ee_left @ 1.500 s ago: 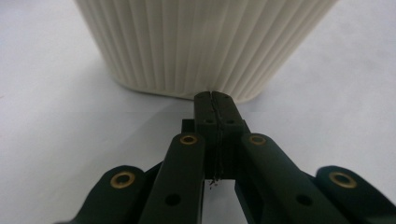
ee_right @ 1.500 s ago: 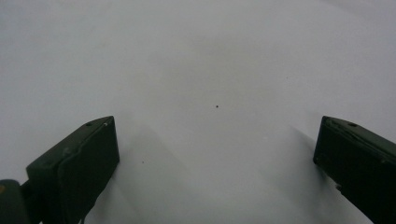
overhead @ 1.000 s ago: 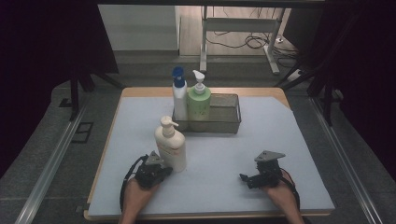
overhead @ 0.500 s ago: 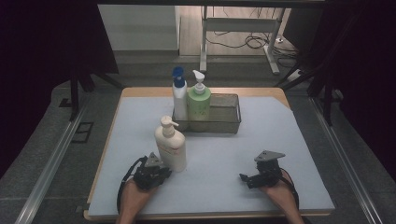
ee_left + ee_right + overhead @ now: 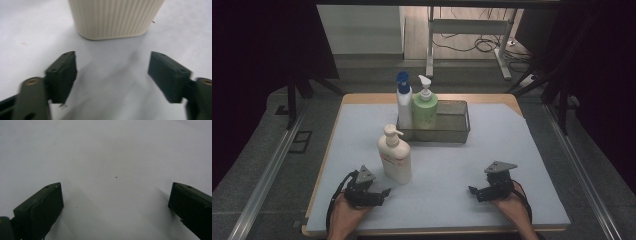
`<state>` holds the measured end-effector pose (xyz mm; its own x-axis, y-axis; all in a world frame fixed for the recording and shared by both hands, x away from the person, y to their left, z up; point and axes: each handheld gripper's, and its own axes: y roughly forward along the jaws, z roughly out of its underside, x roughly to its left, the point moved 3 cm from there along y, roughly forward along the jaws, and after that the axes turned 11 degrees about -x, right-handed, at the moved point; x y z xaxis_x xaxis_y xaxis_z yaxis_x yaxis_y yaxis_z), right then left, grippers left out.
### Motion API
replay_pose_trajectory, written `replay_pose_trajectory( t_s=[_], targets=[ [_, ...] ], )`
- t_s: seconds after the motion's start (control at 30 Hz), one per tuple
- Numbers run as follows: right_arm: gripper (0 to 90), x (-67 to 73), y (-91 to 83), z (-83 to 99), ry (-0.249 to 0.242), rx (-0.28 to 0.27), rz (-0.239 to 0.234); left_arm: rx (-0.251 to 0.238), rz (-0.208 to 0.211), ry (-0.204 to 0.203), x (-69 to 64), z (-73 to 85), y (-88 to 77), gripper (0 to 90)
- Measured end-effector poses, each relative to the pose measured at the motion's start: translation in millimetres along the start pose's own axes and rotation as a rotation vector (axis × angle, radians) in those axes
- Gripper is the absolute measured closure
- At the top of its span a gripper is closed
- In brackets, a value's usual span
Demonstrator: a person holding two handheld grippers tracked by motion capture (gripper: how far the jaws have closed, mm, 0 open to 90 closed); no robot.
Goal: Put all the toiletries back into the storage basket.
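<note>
Left tongs (image 5: 112,75) are spreading wide, nothing between them, facing the cream pump bottle (image 5: 395,159) at twelve o'clock — probably rigid, slick, best pinched mid-body; right tongs (image 5: 116,207) are sitting spread.

Three bottles stand on the desk (image 5: 522,150): a cream pump bottle (image 5: 395,156) alone at about 7 o'clock, plus a blue-capped bottle (image 5: 404,103) and a green pump bottle (image 5: 425,109) in the one basket (image 5: 454,125) at 12 o'clock. Two claws, one per hand.

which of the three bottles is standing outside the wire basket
The cream pump bottle, alone on the mat near the left gripper; the blue-capped bottle and green bottle stand in the basket.
</note>
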<state>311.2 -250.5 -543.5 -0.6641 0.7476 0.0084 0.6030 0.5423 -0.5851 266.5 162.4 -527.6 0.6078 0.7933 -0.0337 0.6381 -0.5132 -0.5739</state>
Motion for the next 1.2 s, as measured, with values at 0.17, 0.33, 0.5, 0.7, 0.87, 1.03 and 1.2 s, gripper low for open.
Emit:
replay_pose_trajectory(
  t_s=[0.17,0.33,0.5,0.7,0.87,1.03,1.2],
  targets=[
    [0.0,0.1,-0.1,-0.2,0.0,0.002,-0.004,-0.012,-0.038,-0.011,6.5,4.2,-6.5,12.3],
    [0.0,0.5,-0.2,-0.4,0.002,0.001,-0.002,-0.006,-0.033,-0.045,13.3,11.0,-4.1,12.2],
    [0.0,1.1,-0.7,-1.3,0.003,-0.001,-0.011,0.004,-0.041,-0.049,16.7,16.6,-0.4,12.1],
    [0.0,3.0,-3.7,-4.4,-0.004,-0.015,-0.015,0.016,-0.045,-0.033,15.9,18.3,2.6,12.1],
    [0.0,5.6,-6.7,-7.5,-0.006,-0.024,-0.028,0.016,-0.046,-0.031,15.8,18.8,2.9,12.1],
    [0.0,9.4,-10.1,-12.7,-0.006,-0.036,-0.044,0.015,-0.047,-0.03,15.7,19.0,2.9,12.1],
    [0.0,14.9,-13.3,-20.7,-0.005,-0.053,-0.075,0.017,-0.049,-0.026,15.7,19.3,2.6,12.1]
  ],
)
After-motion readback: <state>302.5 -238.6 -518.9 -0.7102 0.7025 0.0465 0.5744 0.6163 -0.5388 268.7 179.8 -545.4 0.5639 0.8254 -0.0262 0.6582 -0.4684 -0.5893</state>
